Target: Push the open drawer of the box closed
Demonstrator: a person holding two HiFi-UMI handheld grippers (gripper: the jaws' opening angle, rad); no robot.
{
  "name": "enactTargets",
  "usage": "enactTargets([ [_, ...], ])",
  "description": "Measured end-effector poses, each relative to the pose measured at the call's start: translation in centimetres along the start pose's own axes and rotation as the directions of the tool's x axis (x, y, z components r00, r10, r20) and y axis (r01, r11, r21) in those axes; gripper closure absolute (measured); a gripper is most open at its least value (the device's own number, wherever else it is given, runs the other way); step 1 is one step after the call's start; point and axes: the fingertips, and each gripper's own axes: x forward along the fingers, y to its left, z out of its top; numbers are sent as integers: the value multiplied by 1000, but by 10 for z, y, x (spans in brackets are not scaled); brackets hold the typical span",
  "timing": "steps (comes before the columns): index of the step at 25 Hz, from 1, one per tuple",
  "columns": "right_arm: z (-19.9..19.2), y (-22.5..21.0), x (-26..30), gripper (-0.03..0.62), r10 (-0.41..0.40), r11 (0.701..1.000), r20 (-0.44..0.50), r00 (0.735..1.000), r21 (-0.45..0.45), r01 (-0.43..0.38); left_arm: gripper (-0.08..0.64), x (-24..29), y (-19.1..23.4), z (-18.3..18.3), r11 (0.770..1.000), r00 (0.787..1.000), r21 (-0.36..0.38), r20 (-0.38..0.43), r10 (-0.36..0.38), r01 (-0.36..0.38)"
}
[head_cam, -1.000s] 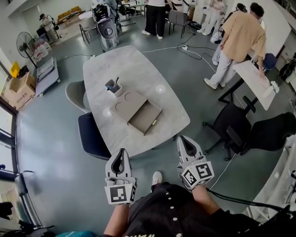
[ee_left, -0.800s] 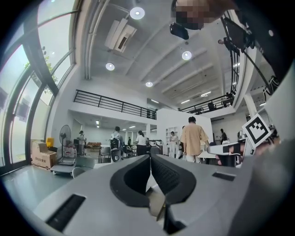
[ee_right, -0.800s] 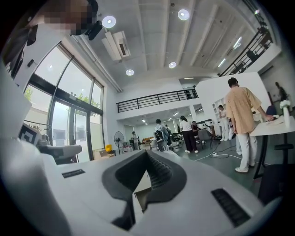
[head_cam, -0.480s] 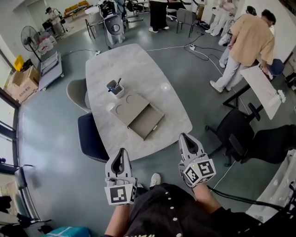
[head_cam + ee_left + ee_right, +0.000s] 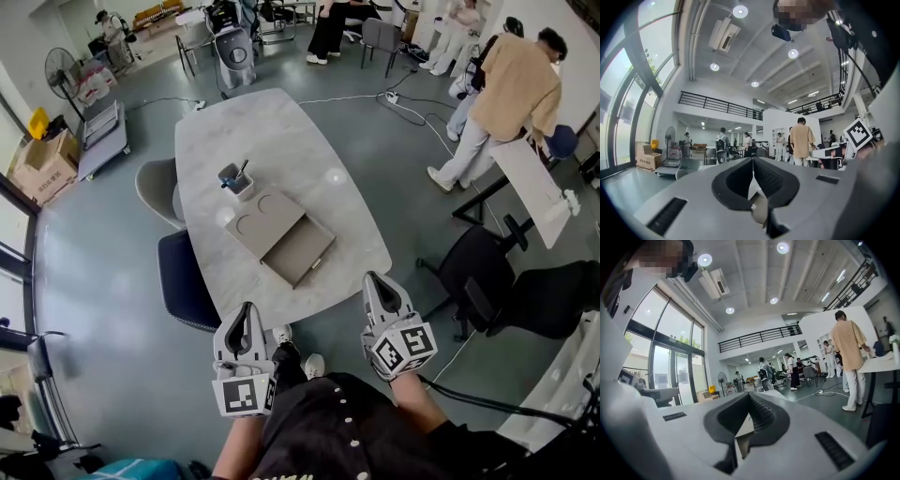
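A flat tan box point(image 5: 261, 217) lies on the white oval table point(image 5: 281, 131), near its front end. Its drawer point(image 5: 302, 253) is pulled out toward the table's front right edge. Both grippers hover in front of the table, short of its edge and well apart from the box. My left gripper point(image 5: 247, 309) is at the lower left with its jaws pressed together and nothing in them, as the left gripper point(image 5: 752, 159) view shows. At the lower right, my right gripper point(image 5: 374, 279) is shut and empty too, and the right gripper point(image 5: 749, 394) view shows its jaws meeting.
A white cup with pens point(image 5: 232, 178) stands behind the box. Two chairs point(image 5: 183, 277) are tucked in at the table's left side. A black office chair point(image 5: 478, 267) stands to the right. A person in a tan shirt point(image 5: 511, 80) leans over a white desk point(image 5: 525, 173).
The table and box have drifted slightly nearer in the head view, and a shoe now shows between the grippers. Both grippers keep their places and stay shut.
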Motion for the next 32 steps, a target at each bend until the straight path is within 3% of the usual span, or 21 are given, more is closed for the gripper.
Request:
enactTargets([
  [10, 6, -18, 51, 595, -29, 998, 13, 1000, 63, 28, 543, 51, 29, 6, 1000, 1000, 8, 18, -23, 23],
  [17, 11, -23, 88, 595, -33, 998, 15, 999, 59, 32, 543, 82, 48, 8, 999, 999, 14, 19, -31, 31],
  [24, -23, -27, 119, 595, -25, 991, -68, 997, 129, 33, 543, 101, 63, -8, 999, 999, -1, -17, -34, 34],
  [32, -98, -55, 140, 594, -59, 955, -227, 972, 269, 121, 543, 119, 63, -55, 997, 989, -39, -132, -66, 61],
])
